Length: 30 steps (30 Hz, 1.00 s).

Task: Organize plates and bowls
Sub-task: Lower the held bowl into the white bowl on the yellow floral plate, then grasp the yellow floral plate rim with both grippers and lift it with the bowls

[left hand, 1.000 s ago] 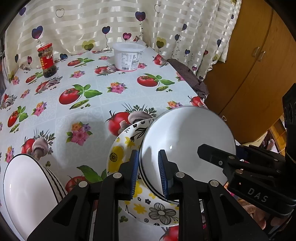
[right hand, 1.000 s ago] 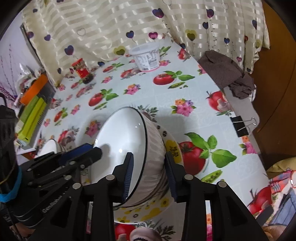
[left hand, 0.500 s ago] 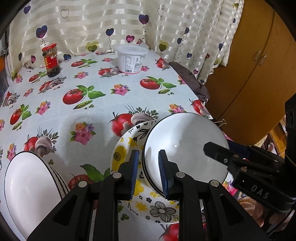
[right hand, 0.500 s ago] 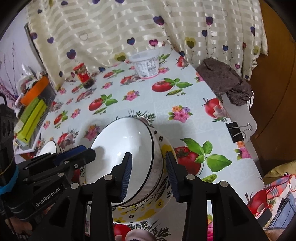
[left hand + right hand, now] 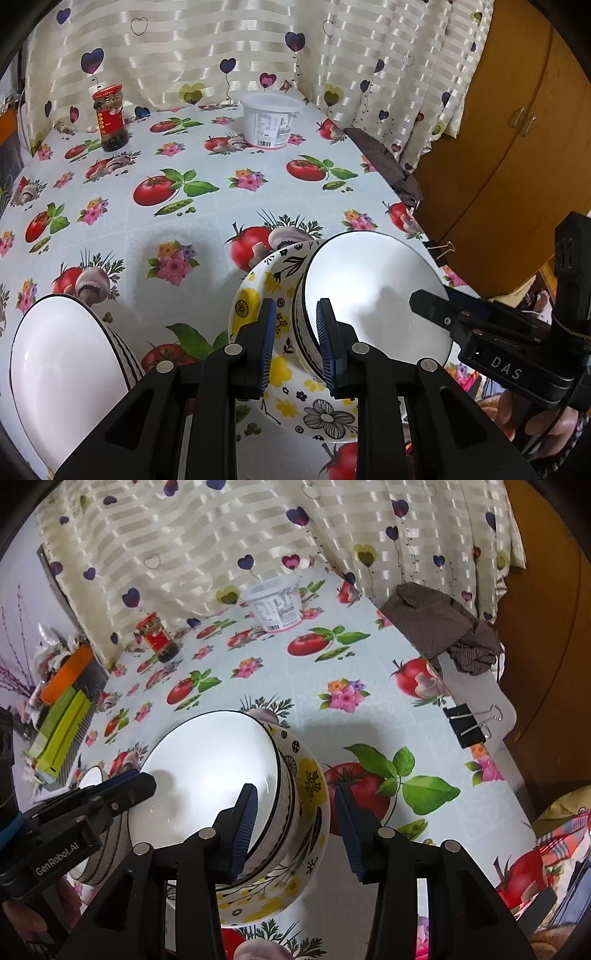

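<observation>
A white bowl with a black rim (image 5: 373,291) rests in a yellow flowered plate (image 5: 277,369) on the tablecloth. My left gripper (image 5: 294,347) straddles the bowl's near rim, its jaws slightly apart around it. My right gripper (image 5: 295,827) straddles the opposite rim of the same bowl (image 5: 207,775) and the plate (image 5: 310,794), with its jaws wide open. A second white bowl with black stripes (image 5: 62,369) sits at the lower left in the left wrist view; part of it shows in the right wrist view (image 5: 92,775).
A red-lidded jar (image 5: 110,118) and a white plastic tub (image 5: 271,123) stand at the back by the curtain. A brown cloth (image 5: 443,627) and a binder clip (image 5: 469,723) lie at the table's right edge. Green and orange boxes (image 5: 62,716) lie at the left. A wooden cabinet (image 5: 517,147) stands to the right.
The bowl has come down from a tilt to rest level in the flowered plate. The right gripper's jaws have opened wide. The left gripper's jaws have widened slightly.
</observation>
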Each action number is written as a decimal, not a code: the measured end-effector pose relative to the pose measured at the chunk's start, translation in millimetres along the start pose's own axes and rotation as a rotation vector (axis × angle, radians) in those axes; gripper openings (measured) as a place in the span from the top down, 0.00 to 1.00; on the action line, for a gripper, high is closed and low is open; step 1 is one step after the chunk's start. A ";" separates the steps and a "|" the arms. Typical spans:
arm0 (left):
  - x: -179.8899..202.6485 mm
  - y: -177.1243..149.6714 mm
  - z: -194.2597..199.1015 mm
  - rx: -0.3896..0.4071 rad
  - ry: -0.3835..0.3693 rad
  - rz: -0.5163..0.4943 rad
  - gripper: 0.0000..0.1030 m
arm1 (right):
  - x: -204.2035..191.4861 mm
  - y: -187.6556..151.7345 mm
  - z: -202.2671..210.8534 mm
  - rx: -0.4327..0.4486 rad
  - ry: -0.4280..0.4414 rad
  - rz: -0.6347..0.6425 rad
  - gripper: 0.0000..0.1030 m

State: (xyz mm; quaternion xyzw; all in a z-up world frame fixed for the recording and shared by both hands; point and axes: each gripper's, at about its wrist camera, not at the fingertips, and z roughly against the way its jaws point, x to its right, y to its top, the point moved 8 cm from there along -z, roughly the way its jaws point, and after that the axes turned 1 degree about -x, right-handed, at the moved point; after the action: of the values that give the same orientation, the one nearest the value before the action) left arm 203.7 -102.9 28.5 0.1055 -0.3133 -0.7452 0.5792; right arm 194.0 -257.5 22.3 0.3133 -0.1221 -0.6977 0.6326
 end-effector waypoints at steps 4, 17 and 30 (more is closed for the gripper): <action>-1.7 -0.1 2.8 0.009 0.001 0.007 0.77 | -2.8 1.2 7.7 0.019 0.027 0.010 0.58; -24.6 4.6 22.2 0.077 0.004 0.071 0.71 | 34.0 -9.7 30.3 0.069 0.040 -0.076 0.57; -47.1 -6.3 1.8 0.020 0.018 0.130 0.71 | 28.2 -37.6 -11.7 -0.069 0.013 -0.038 0.57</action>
State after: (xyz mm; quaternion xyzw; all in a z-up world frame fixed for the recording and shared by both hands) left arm 212.2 -57.7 16.5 0.0973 -0.3215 -0.7018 0.6282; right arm 170.4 -275.6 -16.0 0.2979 -0.0878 -0.7114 0.6304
